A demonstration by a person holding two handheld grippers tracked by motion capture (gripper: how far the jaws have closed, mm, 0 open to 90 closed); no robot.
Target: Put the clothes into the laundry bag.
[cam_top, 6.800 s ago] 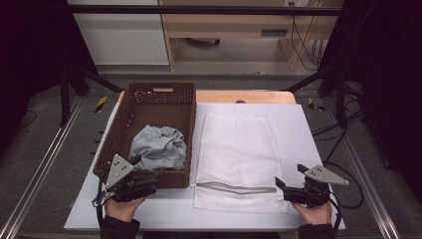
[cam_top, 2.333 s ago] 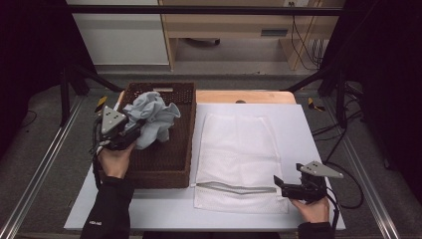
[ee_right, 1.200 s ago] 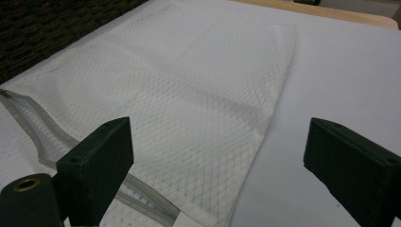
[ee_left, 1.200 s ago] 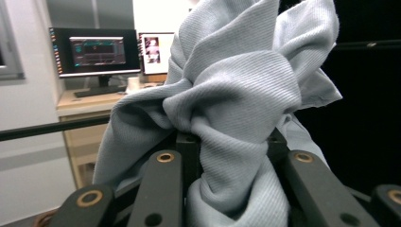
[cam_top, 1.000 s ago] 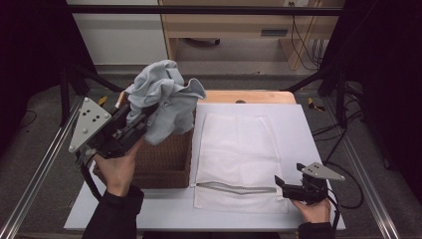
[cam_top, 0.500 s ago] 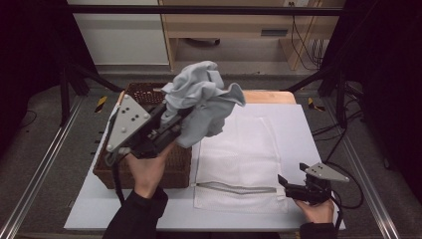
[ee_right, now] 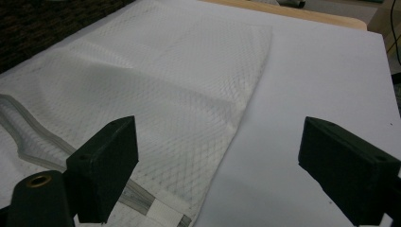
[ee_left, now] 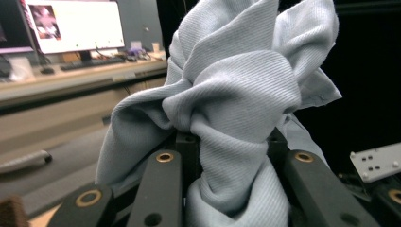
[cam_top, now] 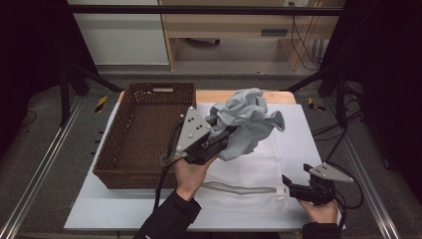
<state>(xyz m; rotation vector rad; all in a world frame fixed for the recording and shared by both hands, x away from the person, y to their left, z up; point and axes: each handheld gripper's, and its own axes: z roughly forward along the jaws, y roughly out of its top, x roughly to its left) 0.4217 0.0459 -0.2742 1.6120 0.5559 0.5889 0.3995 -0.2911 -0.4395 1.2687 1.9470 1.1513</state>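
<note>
A crumpled pale grey-blue cloth (cam_top: 246,122) hangs in the air over the white mesh laundry bag (cam_top: 249,169), with my left gripper (cam_top: 225,135) shut on it. In the left gripper view the cloth (ee_left: 236,94) bunches between the two black jaws of my left gripper (ee_left: 227,165) and hides what lies beyond. The mesh bag (ee_right: 156,90) lies flat on the white table, its zipper edge (cam_top: 244,188) toward the person. My right gripper (cam_top: 289,185) rests at the bag's near right corner, and in its own view my right gripper (ee_right: 215,156) stands open with nothing between the jaws.
A brown woven basket (cam_top: 144,134) stands at the left of the white table sheet (cam_top: 308,134). Metal rails run along both sides of the table. A wooden board edge (cam_top: 278,95) shows behind the bag.
My left gripper lifted the cloth out of the basket and carried it right and a little down, over the mesh bag. The right gripper has stayed by the bag's corner.
</note>
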